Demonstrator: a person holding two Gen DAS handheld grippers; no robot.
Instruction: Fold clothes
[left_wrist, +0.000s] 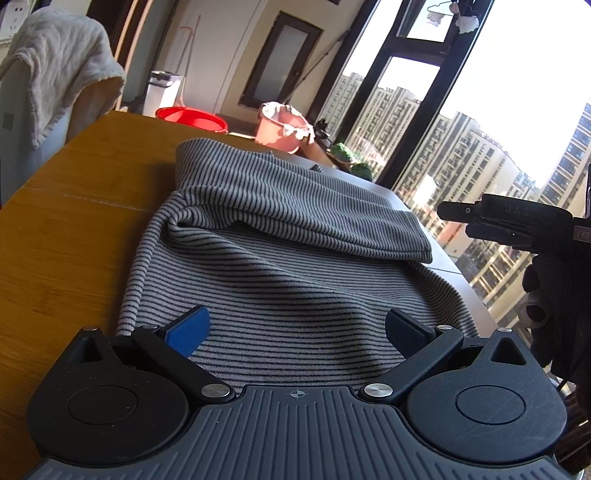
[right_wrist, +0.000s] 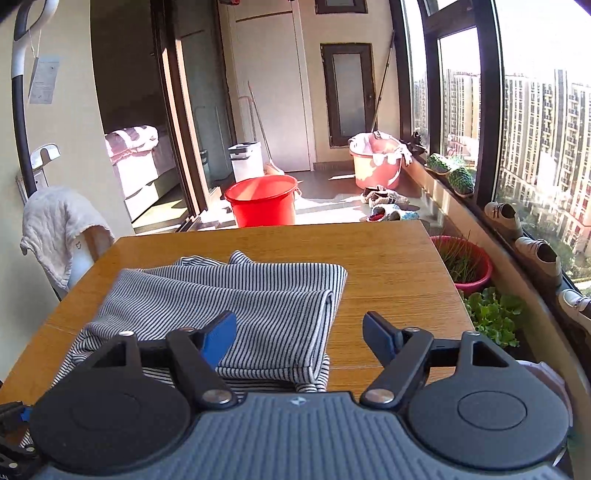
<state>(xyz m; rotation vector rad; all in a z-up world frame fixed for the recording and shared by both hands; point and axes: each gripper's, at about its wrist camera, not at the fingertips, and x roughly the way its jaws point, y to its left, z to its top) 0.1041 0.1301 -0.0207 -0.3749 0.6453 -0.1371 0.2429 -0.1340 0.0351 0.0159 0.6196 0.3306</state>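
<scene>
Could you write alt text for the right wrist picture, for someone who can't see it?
A striped garment, partly folded, lies on a wooden table, with the right tool open above its near edge. Beyond stand a red bucket and sunlit windows.

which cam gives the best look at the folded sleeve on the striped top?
Right wrist. There the folded sleeve lies unobstructed across the striped top, with its cuff end and both long edges visible. The left wrist view sees the sleeve from low and behind a rise in the fabric, so only its upper surface and edge show.
</scene>
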